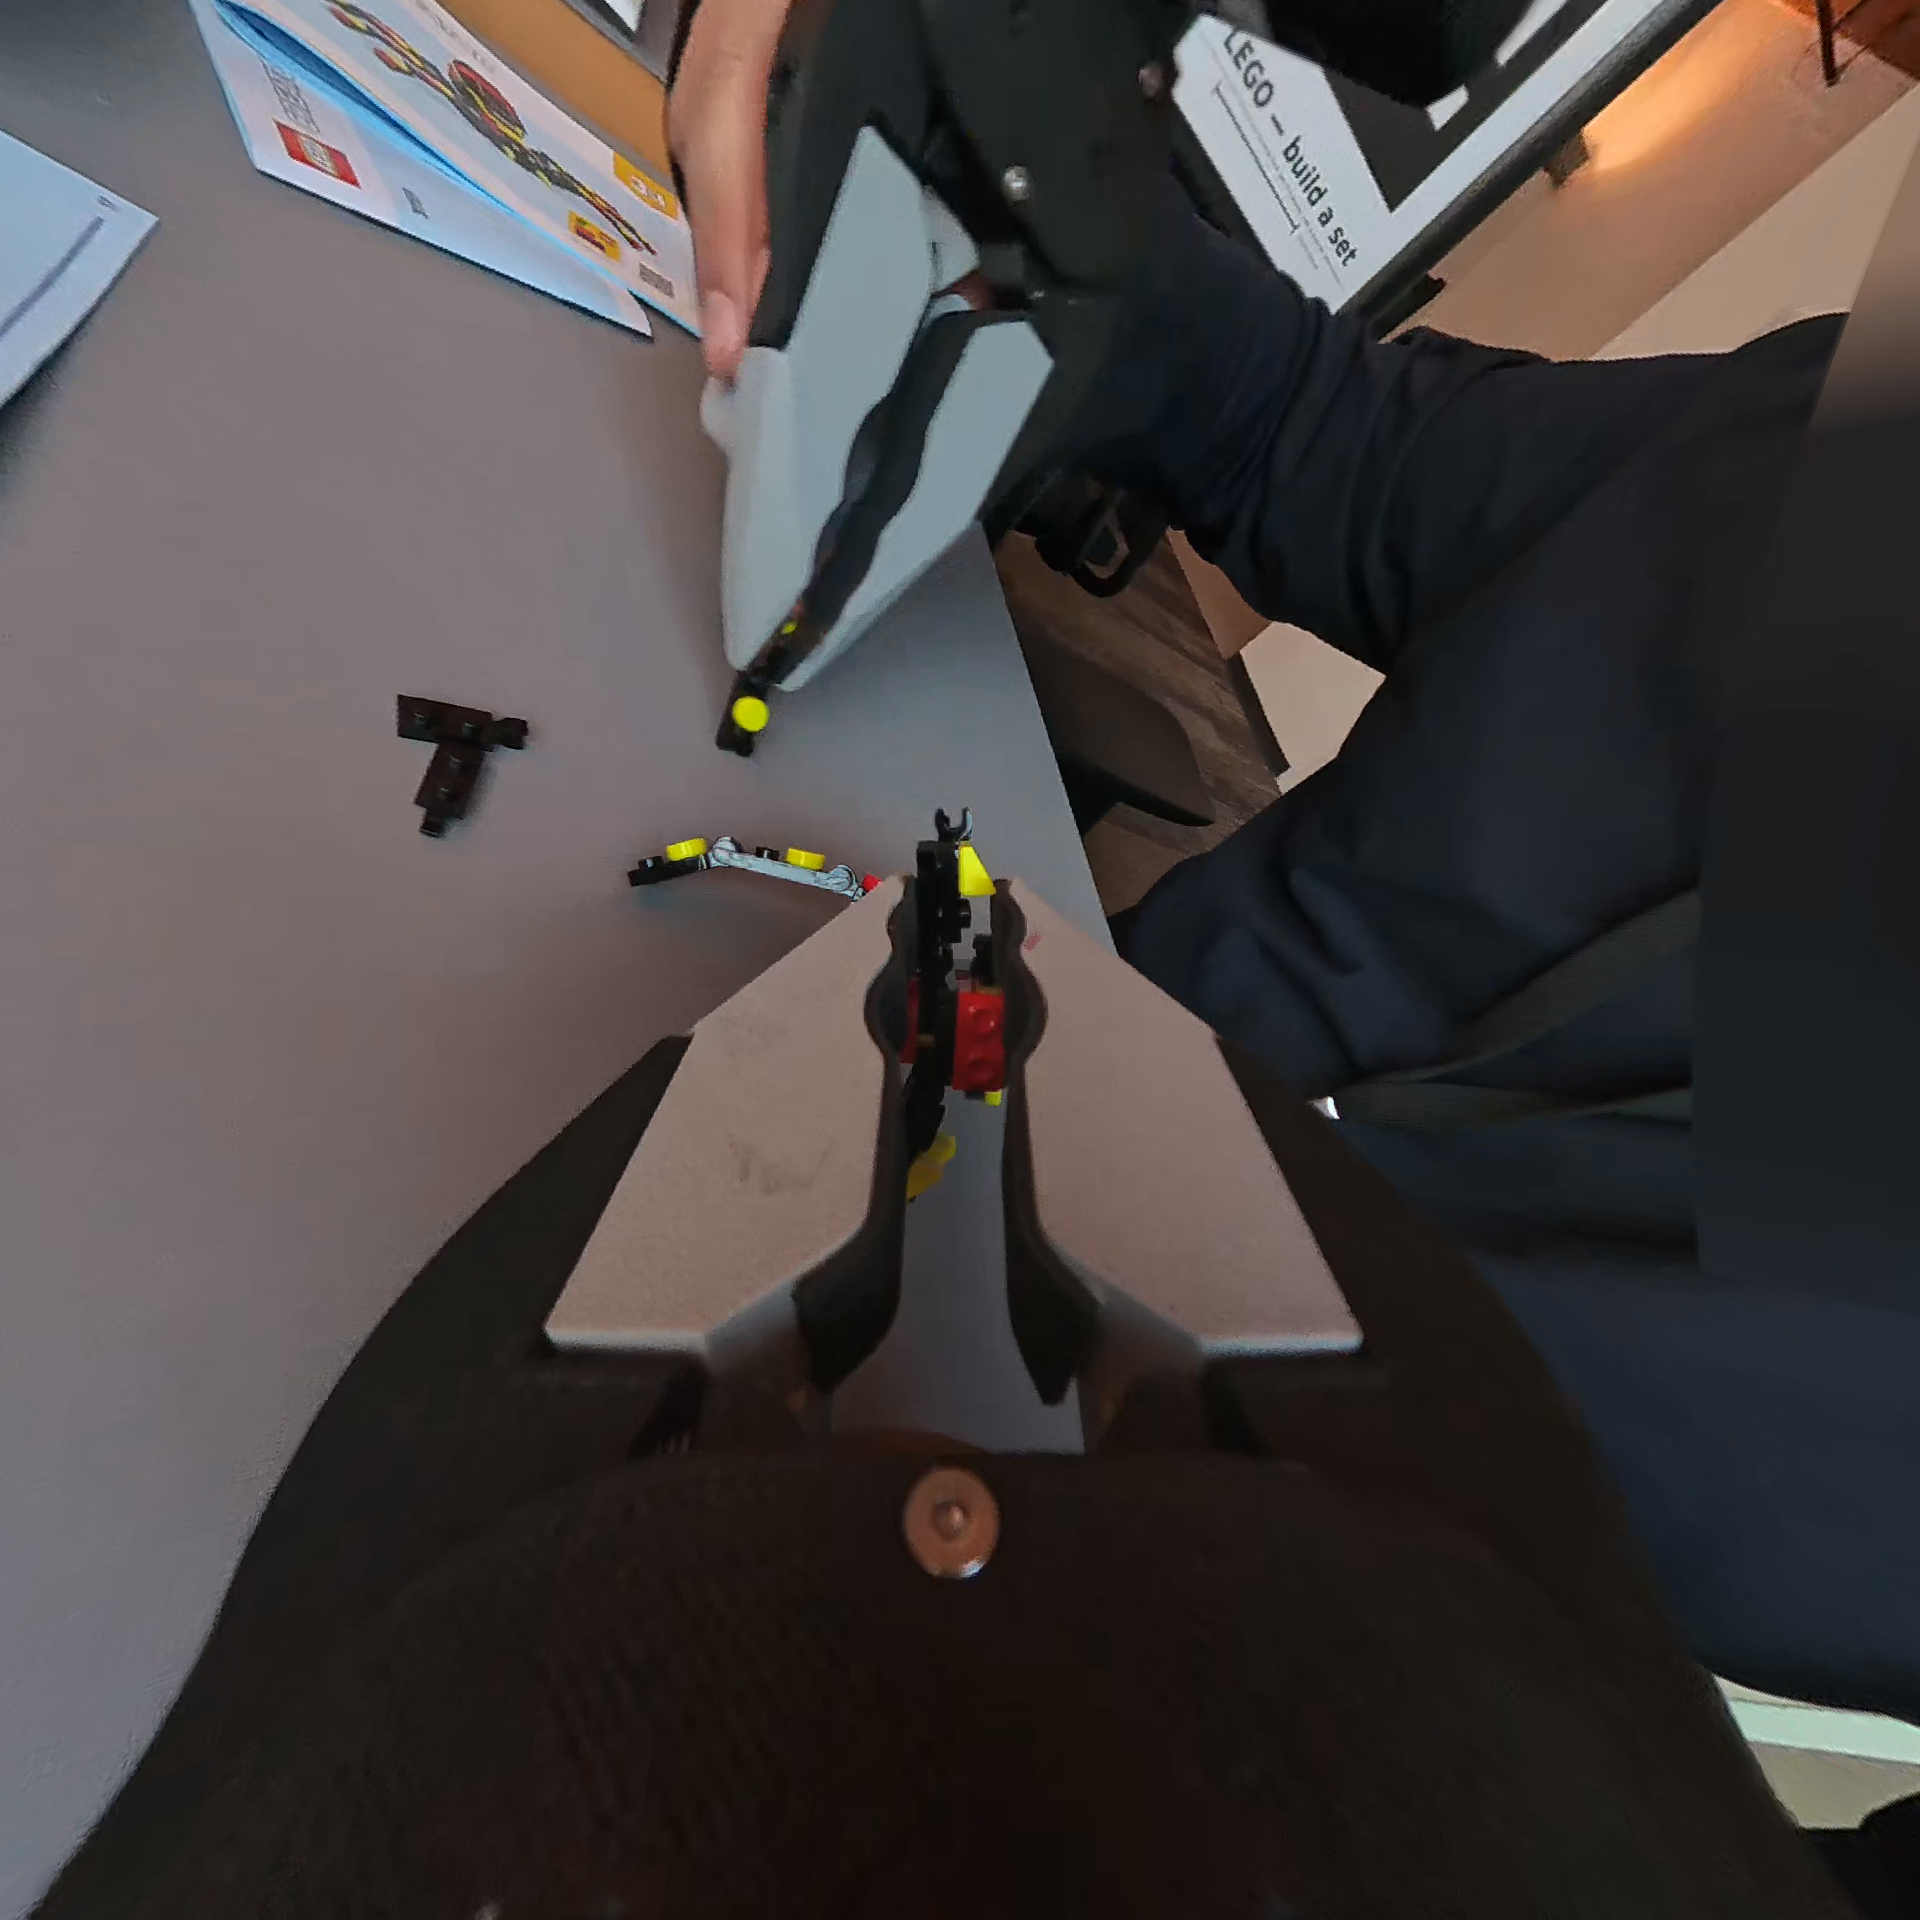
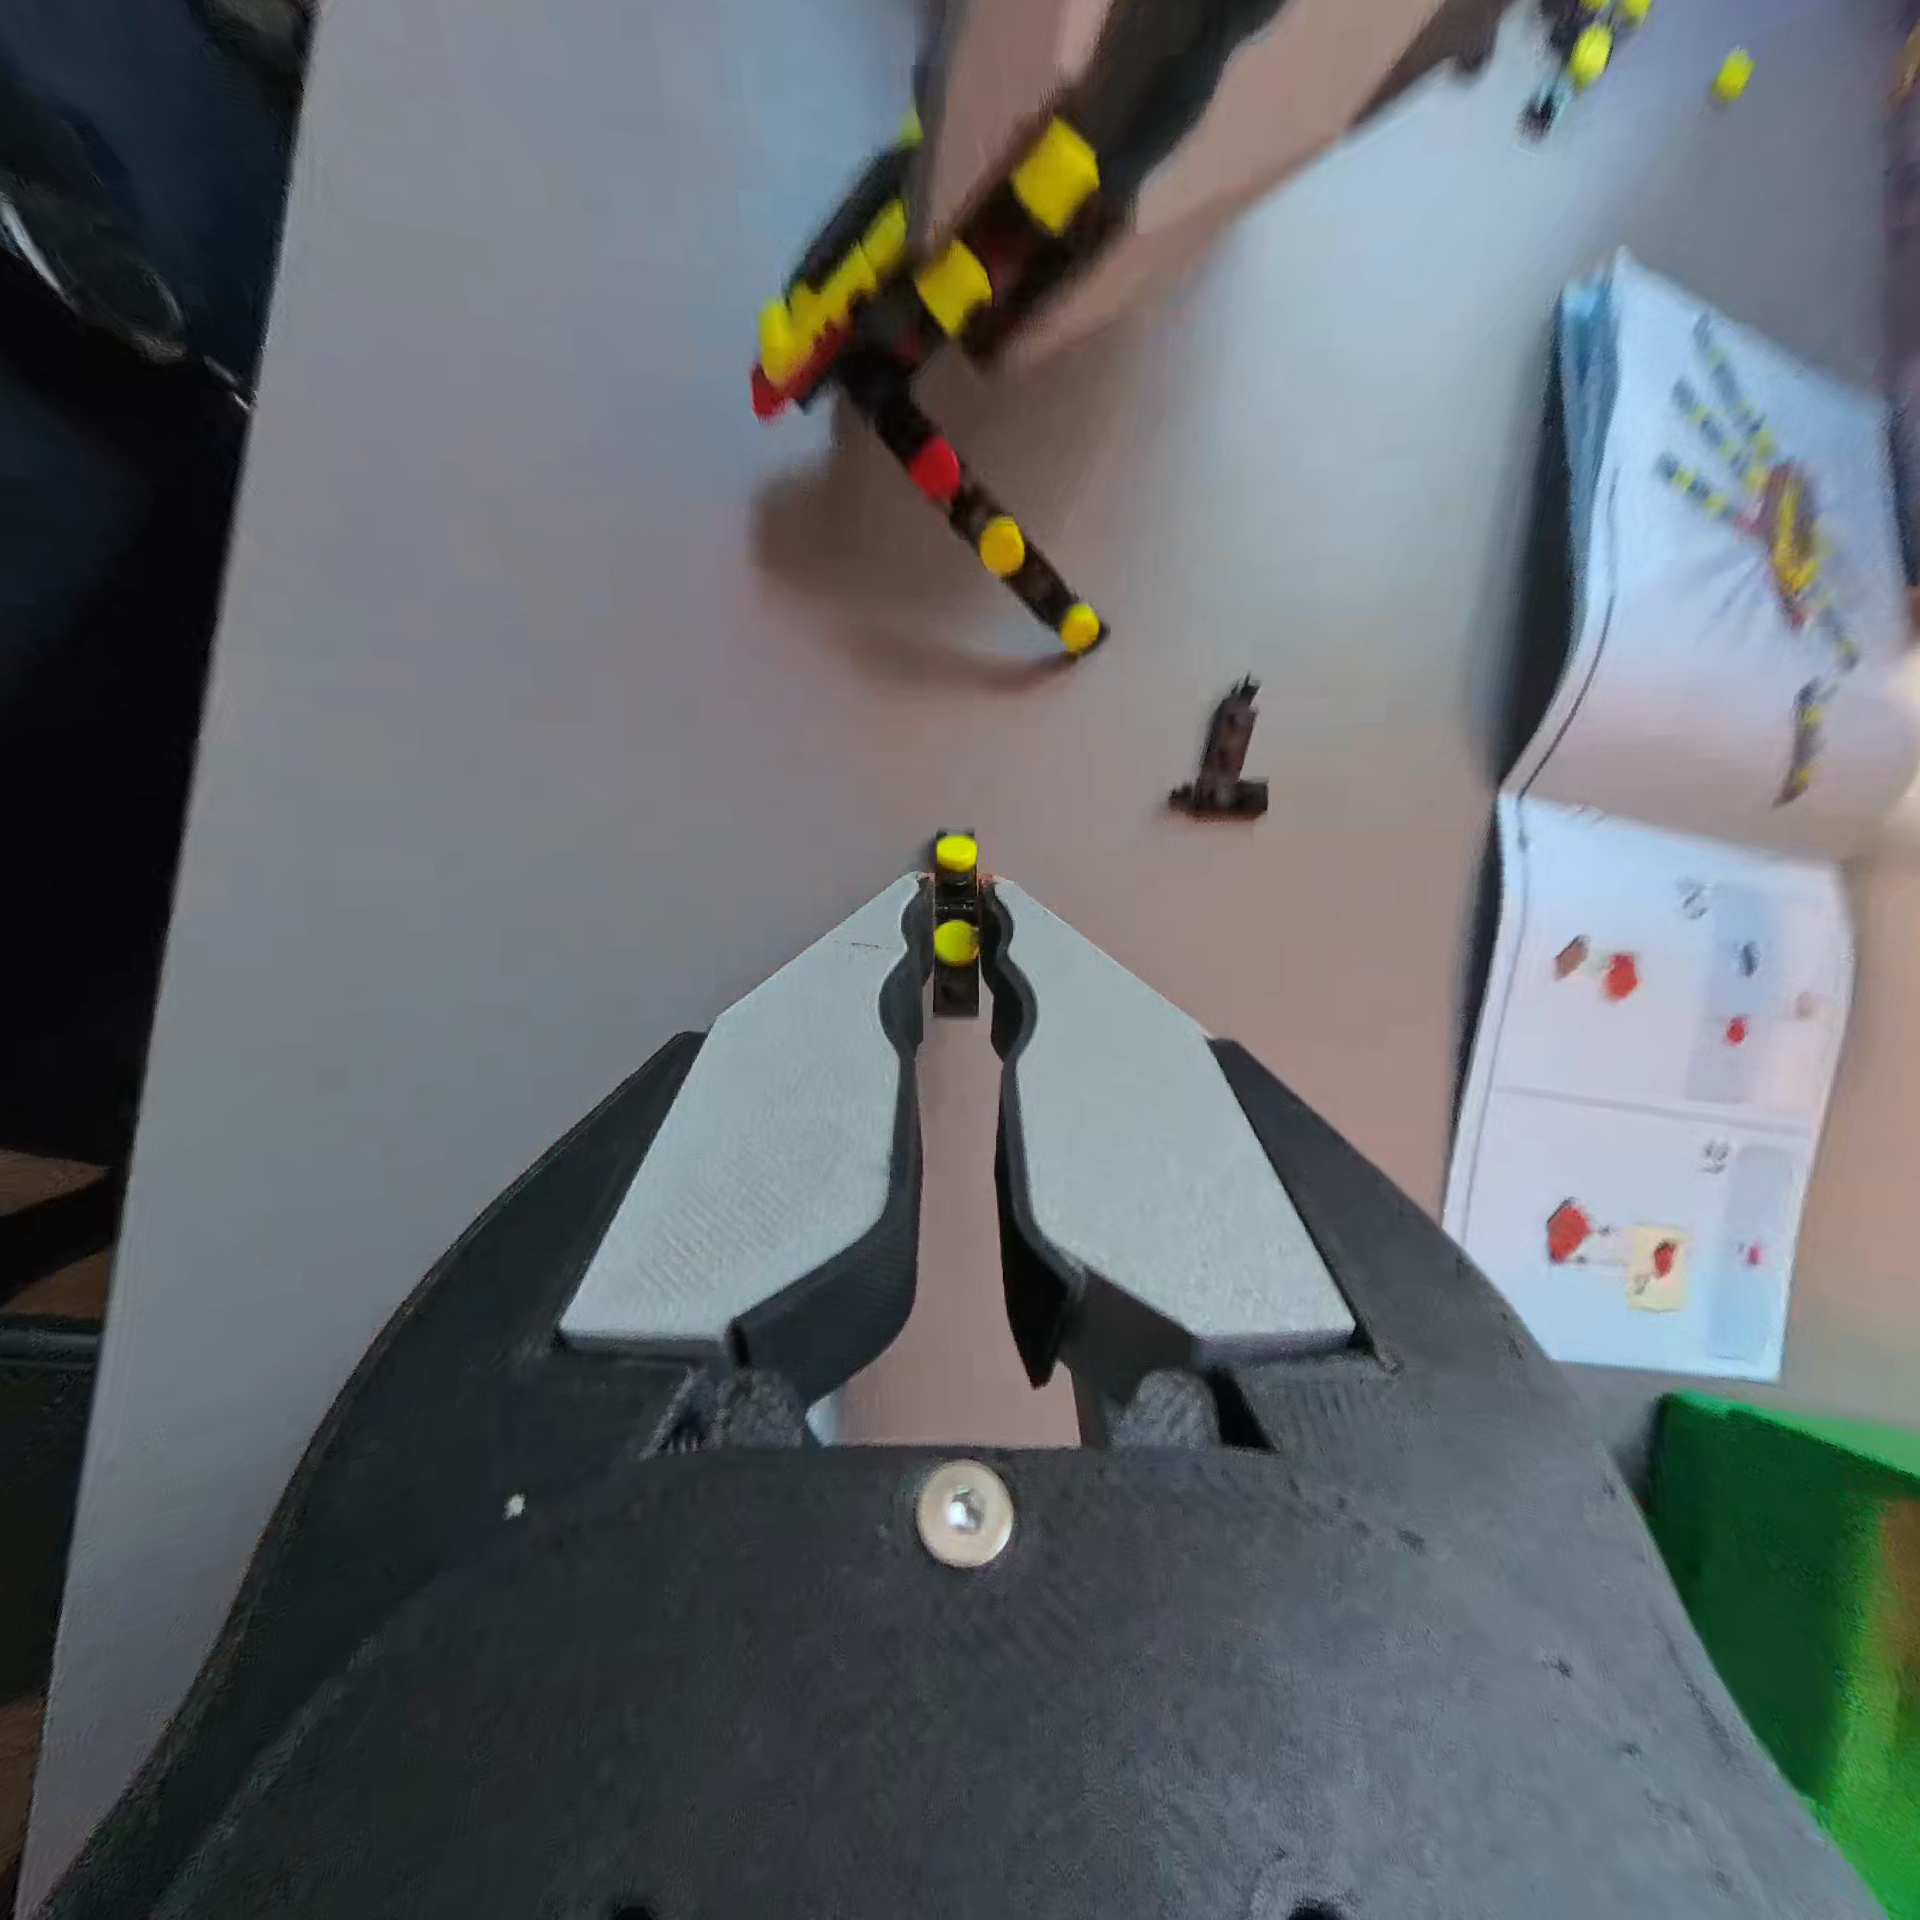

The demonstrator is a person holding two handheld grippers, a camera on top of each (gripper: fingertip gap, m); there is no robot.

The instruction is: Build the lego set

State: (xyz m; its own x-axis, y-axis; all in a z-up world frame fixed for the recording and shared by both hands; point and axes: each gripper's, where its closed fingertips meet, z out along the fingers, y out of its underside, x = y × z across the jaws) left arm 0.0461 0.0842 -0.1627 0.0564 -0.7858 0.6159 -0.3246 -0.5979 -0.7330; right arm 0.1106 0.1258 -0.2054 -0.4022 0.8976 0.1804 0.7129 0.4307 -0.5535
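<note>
My left gripper (image 1: pixel 951 896) is shut on a black, red and yellow lego assembly (image 1: pixel 961 1023). A thin leg of it with yellow studs (image 1: pixel 753 862) reaches left over the grey table. In the right wrist view the same assembly (image 2: pixel 914 301) is blurred under the left gripper (image 2: pixel 1049 145), its leg tip (image 2: pixel 1081 627) near the table. My right gripper (image 2: pixel 956 883) is shut on a small black strip with two yellow round studs (image 2: pixel 954 940). It also shows in the left wrist view (image 1: pixel 831 499), with the strip (image 1: pixel 748 715) poking out near the table.
A loose black T-shaped piece (image 1: pixel 454 756) (image 2: pixel 1224 774) lies on the table between the grippers. Instruction booklets lie at the far side (image 1: pixel 447 156) (image 2: pixel 1662 1091). More small pieces (image 2: pixel 1590 52) sit far off. A green object (image 2: pixel 1797 1579) is at the near right. The table edge (image 1: pixel 1039 727) and a dark sleeve (image 1: pixel 1403 499) are right. My right tips are roughly 7 cm from the loose black T-shaped piece (image 2: pixel 1224 774). Seen from the left wrist view (image 1: pixel 457 737) as well.
</note>
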